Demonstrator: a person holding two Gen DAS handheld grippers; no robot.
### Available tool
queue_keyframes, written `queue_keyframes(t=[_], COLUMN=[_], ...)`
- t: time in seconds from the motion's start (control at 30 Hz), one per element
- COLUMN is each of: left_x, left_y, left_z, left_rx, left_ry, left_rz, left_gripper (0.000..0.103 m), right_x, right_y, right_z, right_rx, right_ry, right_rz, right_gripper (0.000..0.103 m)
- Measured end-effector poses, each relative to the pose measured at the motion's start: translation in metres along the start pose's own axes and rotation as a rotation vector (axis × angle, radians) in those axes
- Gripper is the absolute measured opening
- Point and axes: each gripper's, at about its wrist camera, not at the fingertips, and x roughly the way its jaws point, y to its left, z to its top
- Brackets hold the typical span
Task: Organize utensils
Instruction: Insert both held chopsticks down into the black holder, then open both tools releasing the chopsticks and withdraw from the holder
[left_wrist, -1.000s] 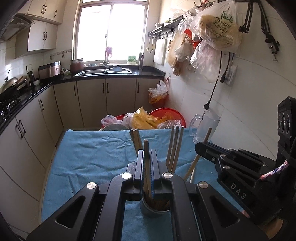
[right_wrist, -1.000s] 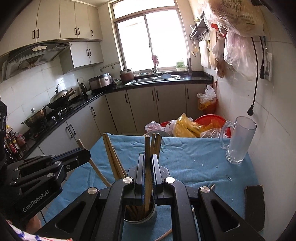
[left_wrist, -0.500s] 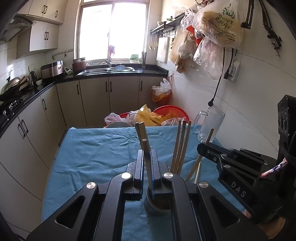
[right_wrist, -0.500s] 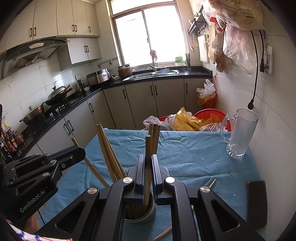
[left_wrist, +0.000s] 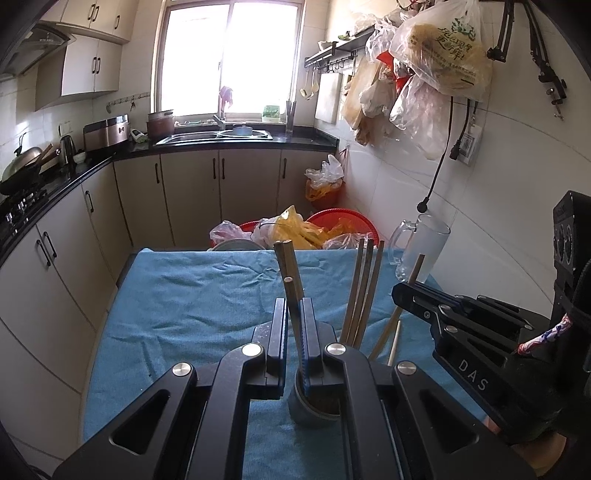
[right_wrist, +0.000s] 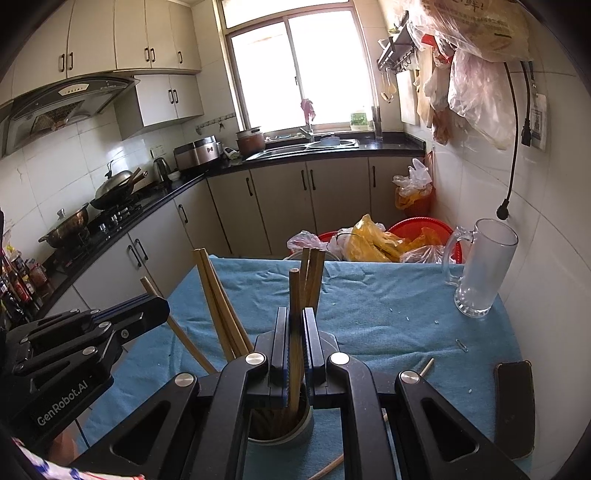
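A grey utensil cup (left_wrist: 314, 410) stands on the blue cloth, holding several wooden chopsticks (left_wrist: 364, 291); it also shows in the right wrist view (right_wrist: 280, 428). My left gripper (left_wrist: 294, 306) has its jaws slightly apart, with a chopstick (left_wrist: 290, 291) leaning loose between them, its lower end in the cup. My right gripper (right_wrist: 295, 317) is shut on a chopstick (right_wrist: 294, 291) that stands upright with its lower end in the cup. Each gripper appears in the other's view, the right one (left_wrist: 410, 291) and the left one (right_wrist: 155, 306). Loose chopsticks (right_wrist: 424, 369) lie on the cloth.
A glass mug (right_wrist: 480, 266) stands at the table's far right by the tiled wall. A dark phone (right_wrist: 515, 406) lies at the right edge. Red basins with plastic bags (right_wrist: 376, 240) sit beyond the far edge. Kitchen counters run along the left.
My left gripper's jaws have parted a little and its chopstick has tipped left. Both grippers have risen slightly and the cup sits lower in view.
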Motion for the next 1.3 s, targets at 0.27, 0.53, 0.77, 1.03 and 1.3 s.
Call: queue_keyframes(t=[0.27,0.53,0.77,1.03,1.3], left_x=[-0.012,-0.034,-0.057,-0.082,-0.120], left_y=[0.003,0.010,0.020,0.037,0.031], left_z=[-0.002,-0.004,-0.011,-0.029,-0.056], left_rx=[-0.013,-0.028,-0.066,-0.141,-0.125], left_ry=[-0.024,-0.057,-0.080,-0.080,-0.149], left_rz=[0.021,0.037,0.059,0.067,0.135], left_gripper=[0.006,0.017,0.036,0.051,0.079], right_x=[0.000,-0.010,-0.035,-0.064,-0.087], right_y=[0.005,0.011,0.014,0.021,0.022], right_z=[0.004,0.010,0.013,0.001,-0.030], right_rx=[-0.006,-0.010,-0.008,-0.032,-0.035], right_ry=[-0.013,-0.039,-0.074,-0.092,-0.081], right_rz=[0.010,0.006,-0.002,-0.026,-0.039], right_gripper=[0.007,0.028,0.035,0.044,0.055])
